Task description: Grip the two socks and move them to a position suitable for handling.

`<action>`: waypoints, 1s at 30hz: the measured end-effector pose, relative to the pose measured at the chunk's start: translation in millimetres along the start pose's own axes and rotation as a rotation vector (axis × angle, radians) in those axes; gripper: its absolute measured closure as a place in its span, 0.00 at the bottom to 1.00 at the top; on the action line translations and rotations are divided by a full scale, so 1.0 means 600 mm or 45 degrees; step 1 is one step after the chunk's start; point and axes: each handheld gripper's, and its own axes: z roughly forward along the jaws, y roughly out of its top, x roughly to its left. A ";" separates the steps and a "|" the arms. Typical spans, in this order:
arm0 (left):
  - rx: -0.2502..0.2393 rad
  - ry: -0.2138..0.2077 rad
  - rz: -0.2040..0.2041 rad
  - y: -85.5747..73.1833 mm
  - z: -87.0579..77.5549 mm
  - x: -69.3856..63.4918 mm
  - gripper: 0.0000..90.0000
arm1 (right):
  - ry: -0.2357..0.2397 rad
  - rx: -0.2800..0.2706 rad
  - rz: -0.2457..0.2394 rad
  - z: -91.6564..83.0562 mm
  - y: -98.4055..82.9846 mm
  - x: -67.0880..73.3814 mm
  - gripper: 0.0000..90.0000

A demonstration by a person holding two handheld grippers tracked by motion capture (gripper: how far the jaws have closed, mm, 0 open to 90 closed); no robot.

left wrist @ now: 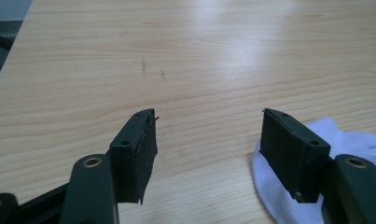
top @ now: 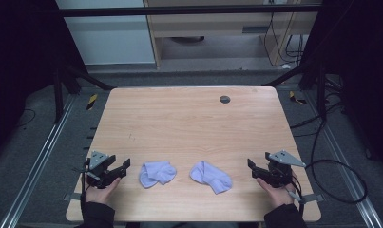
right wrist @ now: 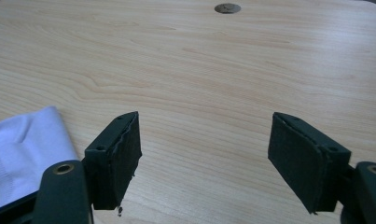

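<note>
Two pale socks, left sock (top: pixel 157 174) and right sock (top: pixel 211 176), lie apart near the tabletop's (top: pixel 189 123) front edge, between the left gripper (top: pixel 120 167) and right gripper (top: pixel 253 167), both wide and empty.

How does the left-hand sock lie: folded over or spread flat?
Folded. In the high view the left sock is bent double on the table, one end curled back over the other into a compact shape.
</note>
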 end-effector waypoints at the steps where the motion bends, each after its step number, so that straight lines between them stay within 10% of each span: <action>1: -0.004 -0.006 0.006 0.001 -0.001 -0.005 0.39 | 0.005 -0.001 -0.004 -0.001 0.001 0.002 0.29; 30: -0.050 -0.180 0.129 0.061 0.014 -0.132 0.43 | 0.176 0.053 -0.138 -0.006 0.045 0.085 0.47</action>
